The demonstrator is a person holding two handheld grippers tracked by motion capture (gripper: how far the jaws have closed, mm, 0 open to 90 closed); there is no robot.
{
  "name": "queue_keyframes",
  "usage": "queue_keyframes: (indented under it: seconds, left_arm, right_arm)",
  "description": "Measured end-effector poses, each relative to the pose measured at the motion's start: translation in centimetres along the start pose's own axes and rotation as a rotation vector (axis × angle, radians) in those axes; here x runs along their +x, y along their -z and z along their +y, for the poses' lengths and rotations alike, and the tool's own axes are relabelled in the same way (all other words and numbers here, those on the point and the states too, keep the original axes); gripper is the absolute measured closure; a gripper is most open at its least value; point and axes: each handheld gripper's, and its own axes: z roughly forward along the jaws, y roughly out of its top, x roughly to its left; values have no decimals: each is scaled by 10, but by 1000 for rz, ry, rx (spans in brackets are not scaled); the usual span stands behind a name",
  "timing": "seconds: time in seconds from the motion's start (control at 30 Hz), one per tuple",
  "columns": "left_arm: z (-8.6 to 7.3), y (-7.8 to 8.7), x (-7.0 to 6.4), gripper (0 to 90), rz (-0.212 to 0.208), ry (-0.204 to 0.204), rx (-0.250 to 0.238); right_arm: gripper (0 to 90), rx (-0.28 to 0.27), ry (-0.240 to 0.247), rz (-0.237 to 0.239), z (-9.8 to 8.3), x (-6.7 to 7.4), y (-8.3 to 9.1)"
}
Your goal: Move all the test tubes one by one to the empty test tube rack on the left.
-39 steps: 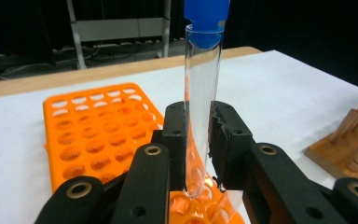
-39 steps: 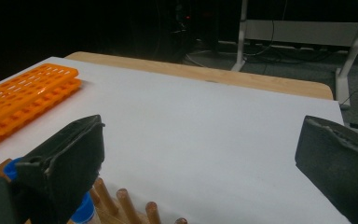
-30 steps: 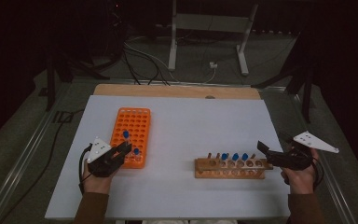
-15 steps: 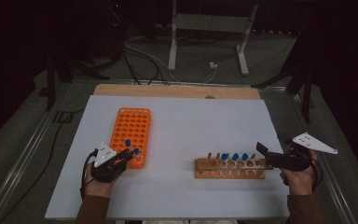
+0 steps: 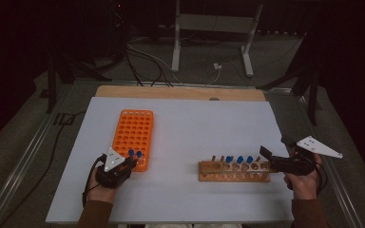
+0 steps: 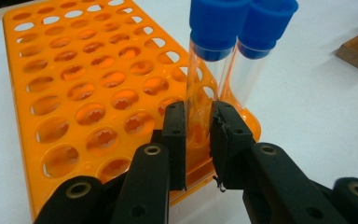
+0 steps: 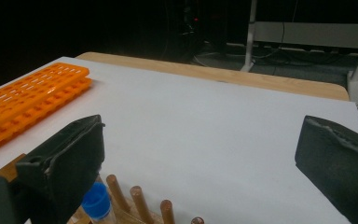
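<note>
My left gripper [image 5: 129,163] [image 6: 198,135] is shut on a clear tube with a blue cap [image 6: 205,84], which stands upright in a hole at the near right corner of the orange rack [image 5: 133,130] [image 6: 74,79]. A second blue-capped tube [image 6: 254,70] stands right beside it. At the right end of the wooden rack [image 5: 235,172], my right gripper [image 5: 274,147] [image 7: 201,130] hovers open with nothing between its jaws. That rack holds several blue-capped tubes [image 5: 240,159]; one cap [image 7: 95,200] shows by the left jaw.
Both racks sit on a white table top [image 5: 195,123] with a wooden strip along its far edge. Bare wooden pegs [image 7: 140,200] rise from the wooden rack. Cables and a metal stand lie on the dark floor beyond.
My left gripper has shifted slightly toward the near end of the orange rack with its tube, which now stands beside the other tube. The right hand has stayed still.
</note>
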Motion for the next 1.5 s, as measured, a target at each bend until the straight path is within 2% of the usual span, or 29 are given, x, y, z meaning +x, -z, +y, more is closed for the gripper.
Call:
queue_keyframes:
  seconds: [0.07,0.13,0.23,0.33,0.4,0.53,0.67,0.8,0.97,1.13,1.27,1.4,1.5]
  left_arm:
    - [0,1,0,764,1,3,-2]
    - [0,2,0,707,-6,5,-21]
    - [3,9,0,709,-13,-7,-71]
    - [5,12,-1,734,-8,-14,-94]
    - [4,11,-1,774,-4,-15,-81]
    - [2,8,-1,780,1,-20,-34]
    - [1,8,0,774,-5,-8,-33]
    - [2,12,1,650,-32,17,-72]
    - [3,22,5,554,-89,58,-142]
    - [5,31,7,463,-89,87,-199]
    - [7,35,9,337,-68,108,-231]
    - [9,36,9,179,-35,118,-233]
    - [11,36,8,138,-28,121,-234]
  right_arm:
    - [14,0,-1,0,0,0,0]
    - [14,1,1,2,0,0,0]
    - [14,3,3,2,-1,0,-1]
    - [14,6,3,5,-1,1,-2]
    - [14,7,6,8,-1,2,-2]
    - [14,7,12,12,0,4,-3]
    - [15,12,23,18,0,6,-3]
    - [26,25,39,34,0,9,-2]
    - [59,40,52,54,0,11,-3]
    - [125,77,66,97,-4,14,-4]
    - [186,105,88,132,-8,17,-5]
    - [299,117,101,162,-14,21,-5]
    - [426,128,117,180,-18,25,-6]
